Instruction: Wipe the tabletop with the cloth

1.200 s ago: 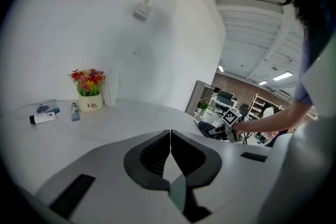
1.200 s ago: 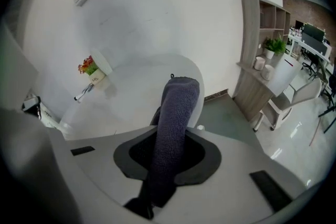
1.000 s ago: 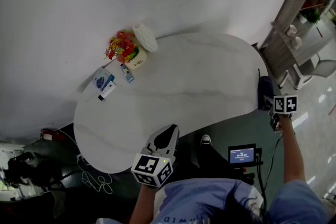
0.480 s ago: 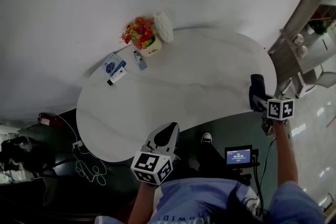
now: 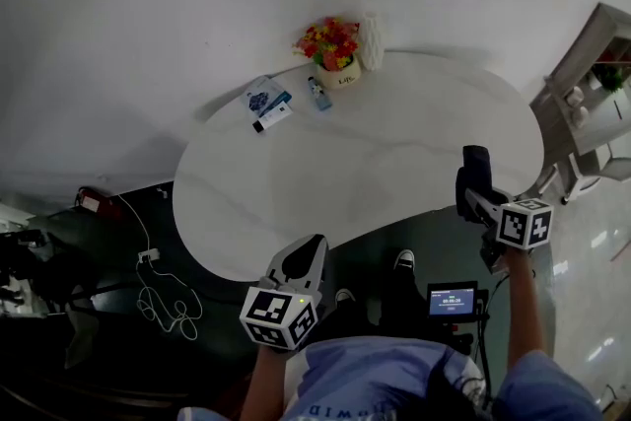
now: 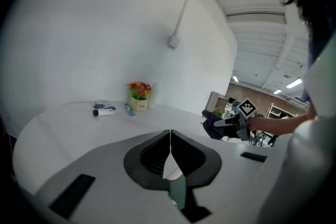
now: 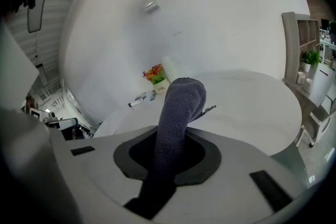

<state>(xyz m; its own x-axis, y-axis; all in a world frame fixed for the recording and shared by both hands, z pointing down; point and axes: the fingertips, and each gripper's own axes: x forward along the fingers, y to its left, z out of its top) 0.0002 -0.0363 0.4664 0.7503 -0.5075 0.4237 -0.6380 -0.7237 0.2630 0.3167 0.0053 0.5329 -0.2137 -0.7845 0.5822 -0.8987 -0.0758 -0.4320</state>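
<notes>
Head view, looking steeply down: I stand at the near edge of a white oval worktop [image 5: 394, 148] with a claw in each hand. My right claw [image 5: 467, 196] is clamped on the dark grey cloth [image 5: 475, 171], which stands up between its jaws and folds over at the top. It sits at the worktop's near right edge. I cannot tell whether the cloth touches the surface.

My left claw [image 5: 312, 249] is held just off the near edge, above the dark floor, and points toward the worktop. Its jaws are pressed together with nothing between them, as the left gripper view confirms.

At the far side, against the white wall, stands a small pot of red and yellow flowers [image 5: 333, 49] with a white ribbed object [image 5: 371, 39] just beside it. A small bottle [image 5: 318, 94] lies near the pot. Further left, a blue packet [image 5: 262, 97] and a white tube [image 5: 272, 116] lie close together. All are well apart from the cloth.

On the floor to the left lies a coiled white cable [image 5: 163, 296]. A small lit screen [image 5: 452, 299] shows below my right arm. A shelf unit [image 5: 592, 54] stands beyond the worktop's right end.
</notes>
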